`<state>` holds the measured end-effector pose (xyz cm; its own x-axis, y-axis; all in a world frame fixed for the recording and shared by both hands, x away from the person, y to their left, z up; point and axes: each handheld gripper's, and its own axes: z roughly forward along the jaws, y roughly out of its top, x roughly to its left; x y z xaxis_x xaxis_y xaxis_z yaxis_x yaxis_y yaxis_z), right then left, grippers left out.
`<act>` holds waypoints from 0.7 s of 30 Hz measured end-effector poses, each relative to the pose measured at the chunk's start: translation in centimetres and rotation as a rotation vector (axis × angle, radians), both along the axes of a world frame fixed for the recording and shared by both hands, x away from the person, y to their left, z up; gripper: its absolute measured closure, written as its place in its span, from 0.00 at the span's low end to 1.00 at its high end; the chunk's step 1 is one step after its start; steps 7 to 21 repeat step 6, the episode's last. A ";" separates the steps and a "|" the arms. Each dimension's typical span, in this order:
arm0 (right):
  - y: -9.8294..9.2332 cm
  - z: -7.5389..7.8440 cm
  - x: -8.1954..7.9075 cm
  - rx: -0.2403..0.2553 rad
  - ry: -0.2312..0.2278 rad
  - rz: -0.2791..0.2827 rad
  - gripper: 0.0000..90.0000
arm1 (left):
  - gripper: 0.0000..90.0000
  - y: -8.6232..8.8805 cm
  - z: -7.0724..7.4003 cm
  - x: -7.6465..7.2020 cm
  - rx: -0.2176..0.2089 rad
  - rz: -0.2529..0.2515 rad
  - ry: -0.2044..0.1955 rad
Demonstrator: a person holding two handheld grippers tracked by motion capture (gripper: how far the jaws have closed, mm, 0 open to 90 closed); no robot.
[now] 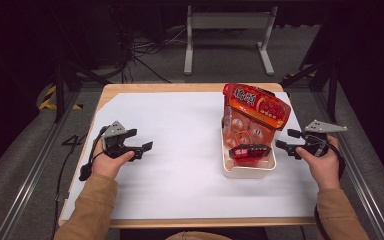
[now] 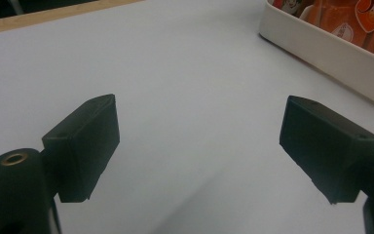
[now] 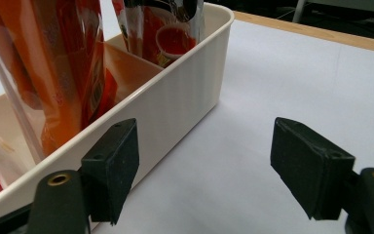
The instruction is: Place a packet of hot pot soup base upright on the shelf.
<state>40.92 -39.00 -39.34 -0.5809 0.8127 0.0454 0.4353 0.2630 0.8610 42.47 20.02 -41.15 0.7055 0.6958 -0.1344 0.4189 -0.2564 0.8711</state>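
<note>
A cream plastic bin (image 1: 247, 171) stands right of the table's middle, packed with orange and red snack bags (image 1: 256, 106); a large bag sticks up at its far end and a small dark red packet (image 1: 248, 151) lies near its front. My left gripper (image 1: 142, 141) rests open over bare white table at the left, with the bin's corner (image 2: 321, 48) far off. Just right of the bin, my right gripper (image 1: 287, 139) is open and holds nothing. In the right gripper view the bin wall (image 3: 175, 105) stands close beside the left jaw, with bags (image 3: 53, 73) inside.
A white sheet (image 1: 180, 155) covers the wooden table (image 1: 190, 87). Dark floor, cables and a grey stand base (image 1: 227, 35) lie beyond the far edge. Metal rails run along both sides of the table.
</note>
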 end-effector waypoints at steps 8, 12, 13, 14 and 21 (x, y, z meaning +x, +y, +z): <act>-0.1 0.0 0.0 0.000 -0.003 -0.001 0.30 | 0.18 0.0 0.1 -0.1 -0.004 -0.008 0.006; -0.1 0.0 0.0 0.000 -0.003 -0.001 0.30 | 0.18 0.0 0.1 -0.1 -0.004 -0.008 0.006; -0.1 0.0 0.0 0.000 -0.003 -0.001 0.30 | 0.18 0.0 0.1 -0.1 -0.004 -0.008 0.006; -0.1 0.0 0.0 0.000 -0.003 -0.001 0.30 | 0.18 0.0 0.1 -0.1 -0.004 -0.008 0.006; -0.1 0.0 0.0 0.000 -0.003 -0.001 0.30 | 0.18 0.0 0.1 -0.1 -0.004 -0.008 0.006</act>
